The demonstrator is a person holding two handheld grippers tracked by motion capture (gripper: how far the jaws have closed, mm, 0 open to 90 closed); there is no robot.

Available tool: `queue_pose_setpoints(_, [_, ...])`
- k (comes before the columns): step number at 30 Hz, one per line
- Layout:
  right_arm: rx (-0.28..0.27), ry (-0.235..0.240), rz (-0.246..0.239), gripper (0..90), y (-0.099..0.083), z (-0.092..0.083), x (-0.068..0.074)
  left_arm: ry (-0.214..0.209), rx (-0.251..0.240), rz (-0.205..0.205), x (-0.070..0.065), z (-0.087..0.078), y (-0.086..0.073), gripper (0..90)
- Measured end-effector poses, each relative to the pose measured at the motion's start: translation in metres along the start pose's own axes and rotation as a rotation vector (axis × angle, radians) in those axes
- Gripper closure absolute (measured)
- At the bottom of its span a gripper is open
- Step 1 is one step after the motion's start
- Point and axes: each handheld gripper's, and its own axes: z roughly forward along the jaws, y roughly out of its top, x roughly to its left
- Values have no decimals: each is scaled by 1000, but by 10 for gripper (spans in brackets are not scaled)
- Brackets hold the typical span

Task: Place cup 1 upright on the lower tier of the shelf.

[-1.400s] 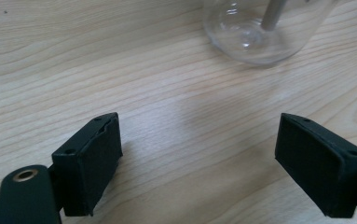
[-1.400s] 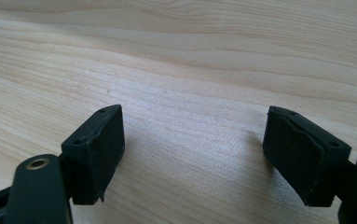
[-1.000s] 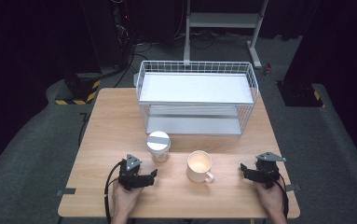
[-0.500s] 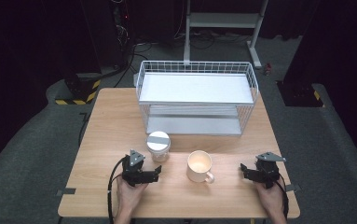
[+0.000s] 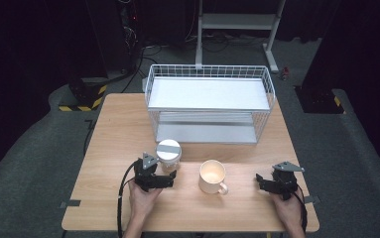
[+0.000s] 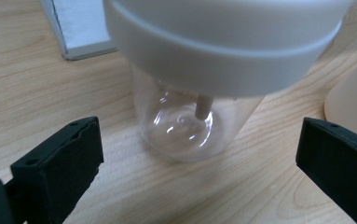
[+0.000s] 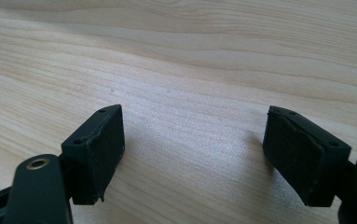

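A clear jar with a white lid [image 5: 168,154] stands on the wooden table [image 5: 113,124], just in front of the wire rack. My left gripper [image 5: 166,176] is open right at the jar's near side; in the left gripper view the jar [image 6: 185,121] sits between and just beyond the two wide-apart jaws. A cream mug [image 5: 212,177] stands to the jar's right, its edge [image 6: 353,98] showing in the left gripper view. My right gripper [image 5: 263,182] rests low near the table's front right, open, with bare wood between its jaws [image 7: 192,154].
A white wire two-level rack [image 5: 208,106] takes up the back middle of the table. A metal stand [image 5: 237,22] and dark floor lie behind. Cables trail from both grippers toward the table's front edge.
My left gripper has moved forward and slightly right, closing in on the jar. The right gripper has stayed in place.
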Motion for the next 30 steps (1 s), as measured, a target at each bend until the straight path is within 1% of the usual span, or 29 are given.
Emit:
queue_pose_setpoints(2, [0, 0, 1, 209, 0, 0, 0, 1, 1, 1, -1, 2, 3, 11])
queue_pose_setpoints(3, [0, 0, 1, 209, 0, 0, 0, -4, -7, -4, -1, 4, 5, 11])
queue_pose_setpoints(6, [1, 0, 2, 209, 0, 0, 0, -4, -11, -10, -1, 5, 5, 12])
queue_pose_setpoints(7, [0, 0, 2, 209, 0, 0, 0, 0, -15, -21, -1, 6, 5, 12])
queue_pose_setpoints(13, [1, 0, 1, 209, 0, 0, 0, 2, -23, -30, 1, 9, 6, 17])
queue_pose_setpoints(15, [1, 0, 2, 209, 0, 0, 0, 8, -15, -20, 1, 11, 7, 19])
queue_pose_setpoints(21, [0, 0, 2, 209, 0, 0, 0, 22, -31, -11, -1, 13, 13, 30])
queue_pose_setpoints(22, [1, 0, 2, 209, 0, 0, 0, 23, -37, -18, -1, 14, 14, 32])
queue_pose_setpoints(24, [0, 0, 2, 209, 0, 0, 0, 24, -37, -9, -2, 14, 15, 41])
queue_pose_setpoints(25, [0, 0, 0, 209, 0, 0, 0, 29, -46, -9, -2, 15, 15, 50])
queue_pose_setpoints(30, [0, 0, 2, 209, 0, 0, 0, 23, -57, -12, -3, 18, 17, 76])
